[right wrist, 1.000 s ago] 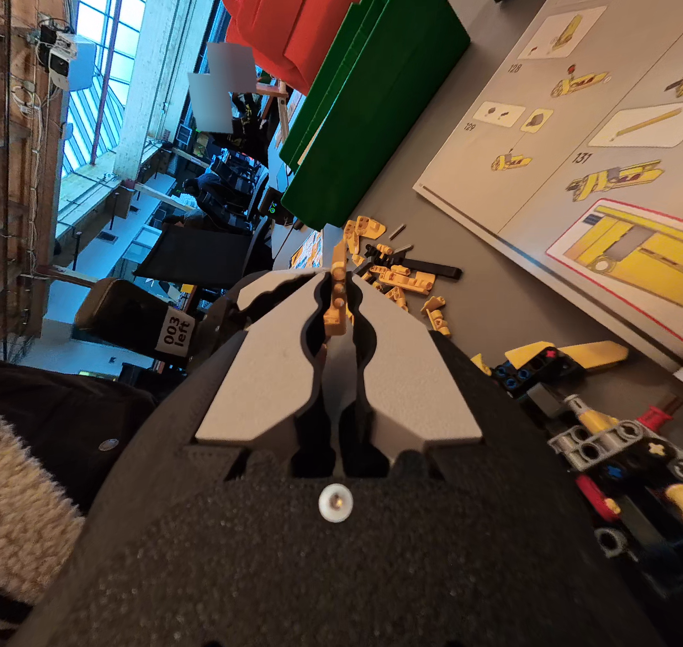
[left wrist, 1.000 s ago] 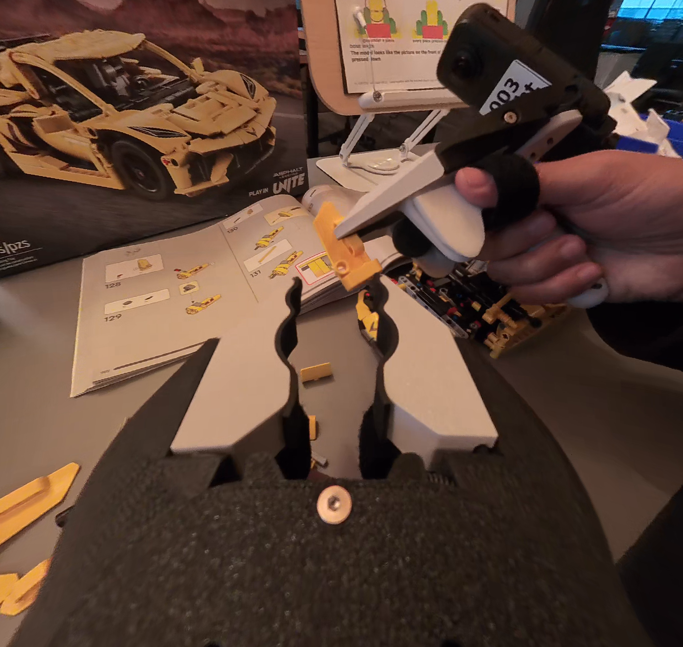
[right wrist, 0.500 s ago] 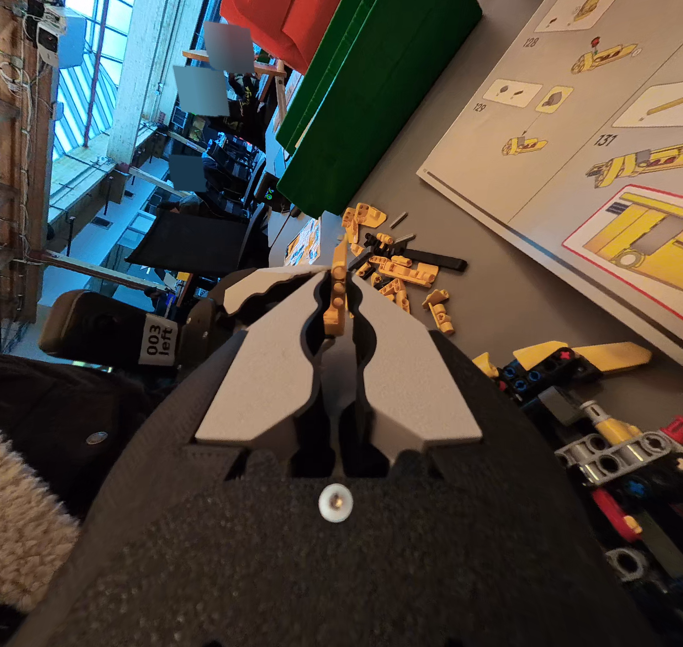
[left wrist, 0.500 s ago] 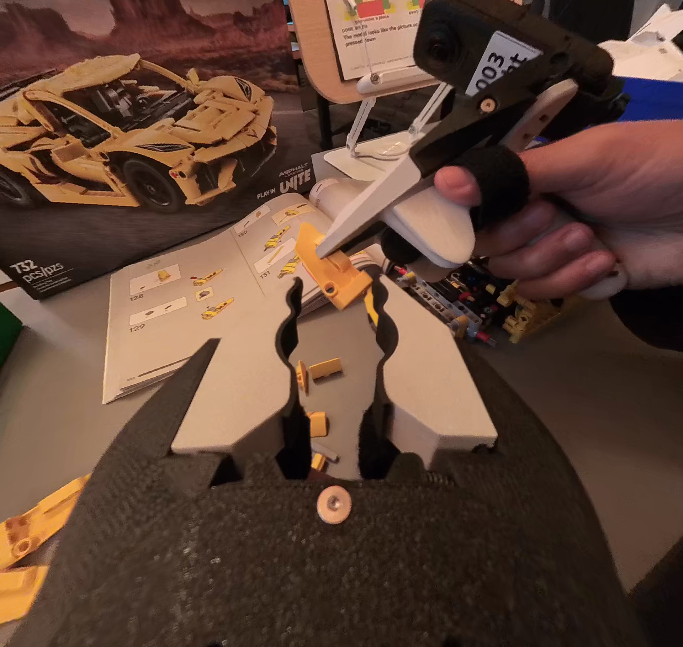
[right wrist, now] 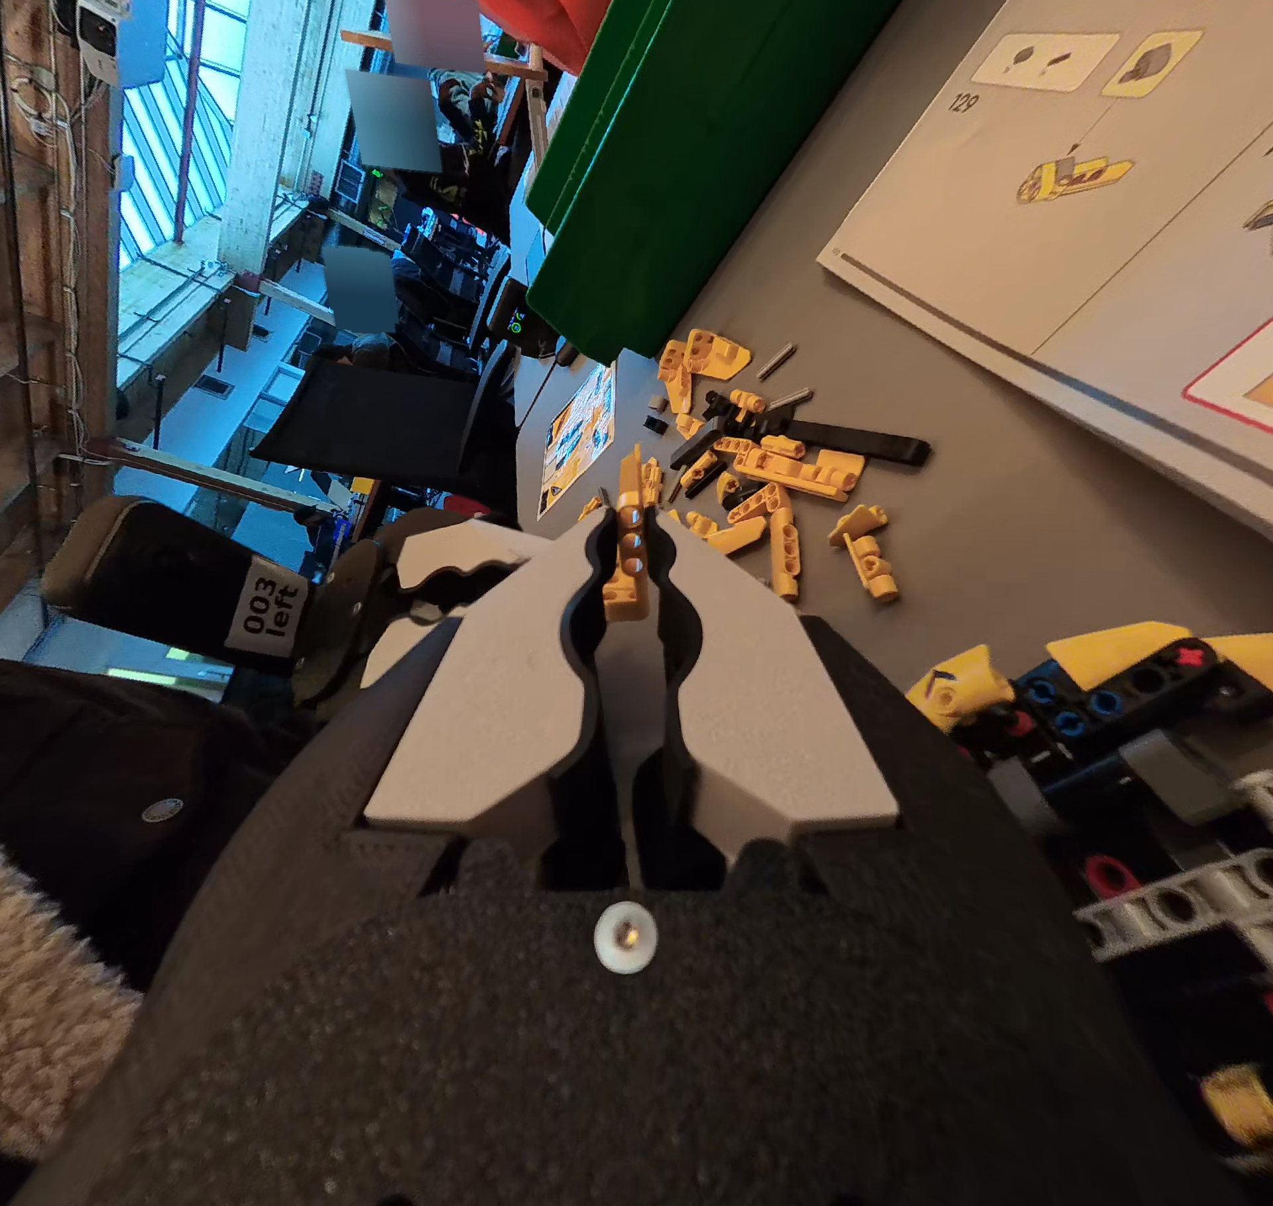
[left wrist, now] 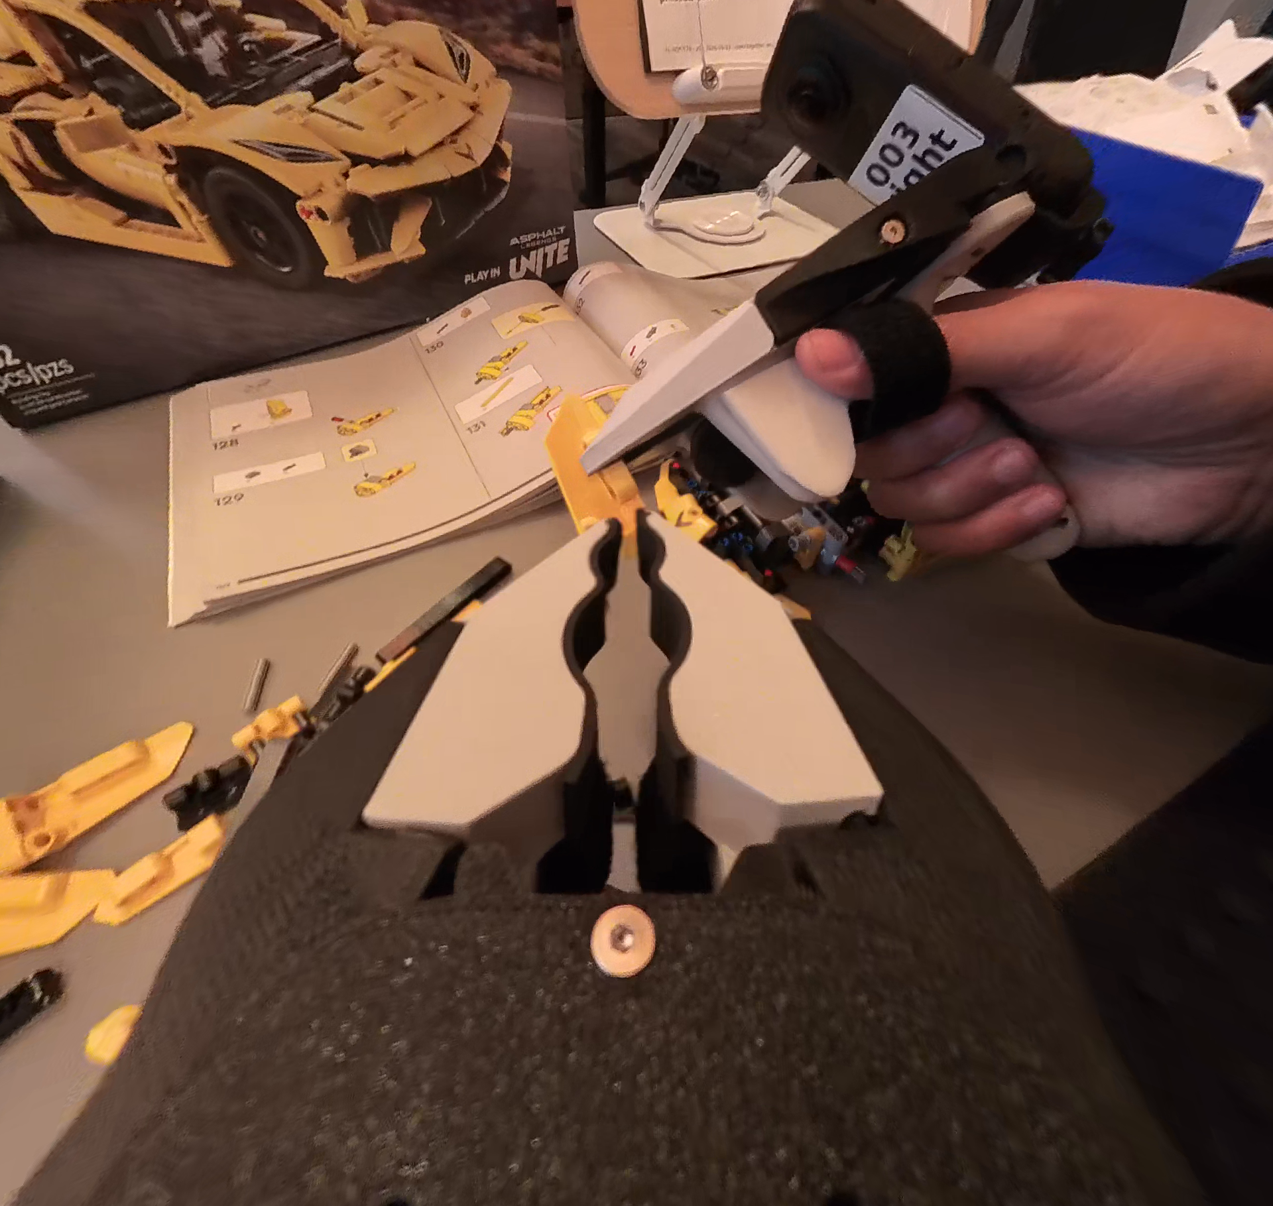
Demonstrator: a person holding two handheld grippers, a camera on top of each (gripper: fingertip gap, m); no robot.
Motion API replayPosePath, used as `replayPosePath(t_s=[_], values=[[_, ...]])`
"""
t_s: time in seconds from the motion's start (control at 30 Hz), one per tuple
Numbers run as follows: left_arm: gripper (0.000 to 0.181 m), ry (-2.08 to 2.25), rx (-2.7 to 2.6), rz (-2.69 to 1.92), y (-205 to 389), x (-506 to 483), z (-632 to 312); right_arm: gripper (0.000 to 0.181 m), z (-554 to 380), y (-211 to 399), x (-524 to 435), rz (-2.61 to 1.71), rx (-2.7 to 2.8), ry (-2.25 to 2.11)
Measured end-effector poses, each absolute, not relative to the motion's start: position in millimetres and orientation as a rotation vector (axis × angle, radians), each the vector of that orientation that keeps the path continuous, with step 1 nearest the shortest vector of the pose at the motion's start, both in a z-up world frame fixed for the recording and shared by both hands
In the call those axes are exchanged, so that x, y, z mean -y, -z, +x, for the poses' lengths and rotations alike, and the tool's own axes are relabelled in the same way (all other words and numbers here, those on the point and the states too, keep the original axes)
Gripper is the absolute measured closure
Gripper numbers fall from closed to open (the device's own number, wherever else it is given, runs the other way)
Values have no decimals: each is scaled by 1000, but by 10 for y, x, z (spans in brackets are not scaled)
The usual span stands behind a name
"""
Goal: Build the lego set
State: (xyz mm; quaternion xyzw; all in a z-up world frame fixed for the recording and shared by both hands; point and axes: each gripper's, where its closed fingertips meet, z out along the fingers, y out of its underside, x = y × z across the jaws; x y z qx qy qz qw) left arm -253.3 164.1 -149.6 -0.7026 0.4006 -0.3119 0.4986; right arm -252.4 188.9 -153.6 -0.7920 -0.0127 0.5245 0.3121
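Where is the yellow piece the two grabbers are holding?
In the left wrist view, the yellow piece is up in the air, pinched between the left gripper and right gripper, just in front of the instruction booklet.

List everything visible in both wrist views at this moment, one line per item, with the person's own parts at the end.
Yellow panel piece: one, yellow, held in the air between both claws.
Instruction booklet: one, grey-white, open on the table.
Set box: one, dark with a yellow car picture, standing behind the booklet.
Loose pieces: many, yellow and black, scattered on the table beside the booklet.
Partly built model: one, black, yellow and grey, on the table under the right claw.
Green bins: count unclear, at the table's far edge, a red one behind.
Paper stand: one, white, behind the booklet.
Table: one, grey.
Left claw: closed on the panel's lower edge.
Right claw: closed on the panel.
Hand: one, gripping the right claw's handle.
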Motion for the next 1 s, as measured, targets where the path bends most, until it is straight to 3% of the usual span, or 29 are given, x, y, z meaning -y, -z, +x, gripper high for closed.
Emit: replayPosePath(t_s=[0.1, 0.2, 0.33, 0.4, 0.53, 0.67, 0.87, 1.0], values=[[144, 717, -930, -1772, 1552, -1668, -2652, 175, -2563, 1505, -1904, -2054, 21, -1391], [125, 715, -892, -1836, 1635, -1697, -2680, 175, -2592, 1482, -1914, -2039, 19, -1355], [127, 708, -848, -1841, 1628, -1736, -2638, 175, -2764, 1495, -1824, -2069, 104, -1375], [153, 694, -855, -1820, 1595, -1737, -2643, 175, -2777, 1519, -1809, -2082, 127, -1360], [155, 656, -877, -1823, 1607, -1733, -2711, 173, -2817, 1532, -1764, -2093, 157, -1401], [155, 546, -869, -1879, 1621, -1812, -3081, 146, -2733, 1526, -1762, -2111, 176, -1395], [155, 328, -731, -2231, 2031, -2196, -4609, 146, -2446, 1376, -1685, -2060, 186, -1323], [155, 406, -746, -2419, 2271, -2246, -4759, 146, -2506, 1408, -1571, -2079, 217, -1348]])
